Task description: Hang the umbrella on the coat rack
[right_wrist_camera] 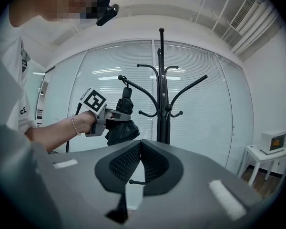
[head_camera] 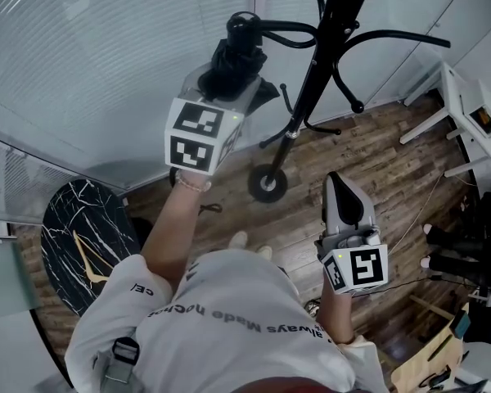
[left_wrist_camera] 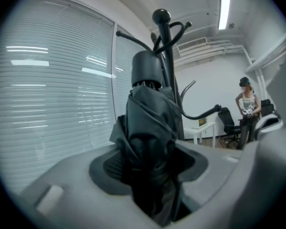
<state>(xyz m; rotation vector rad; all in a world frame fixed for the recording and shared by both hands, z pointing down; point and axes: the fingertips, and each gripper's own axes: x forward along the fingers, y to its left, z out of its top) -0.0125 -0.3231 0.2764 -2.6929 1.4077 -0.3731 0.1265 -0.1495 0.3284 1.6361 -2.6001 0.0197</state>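
Left hand-held gripper (head_camera: 227,84) clamps umbrella (head_camera: 236,54) above wooden floor (head_camera: 376,162), beside blinds (head_camera: 106,47).

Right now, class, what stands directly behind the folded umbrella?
The black coat rack rises behind the umbrella, its knob and curved hooks showing above it, window blinds beyond. In the left gripper view the umbrella covers part of its pole.

umbrella (head_camera: 229,62) just left of coat rack (head_camera: 317,60), round table (head_camera: 82,236) far left, side table (head_camera: 462,105) far right

Umbrella (left_wrist_camera: 150,123): black creased cloth, matt. Coat rack (head_camera: 326,56): smooth glossy black metal. Floor (head_camera: 368,162): worn wood planks.
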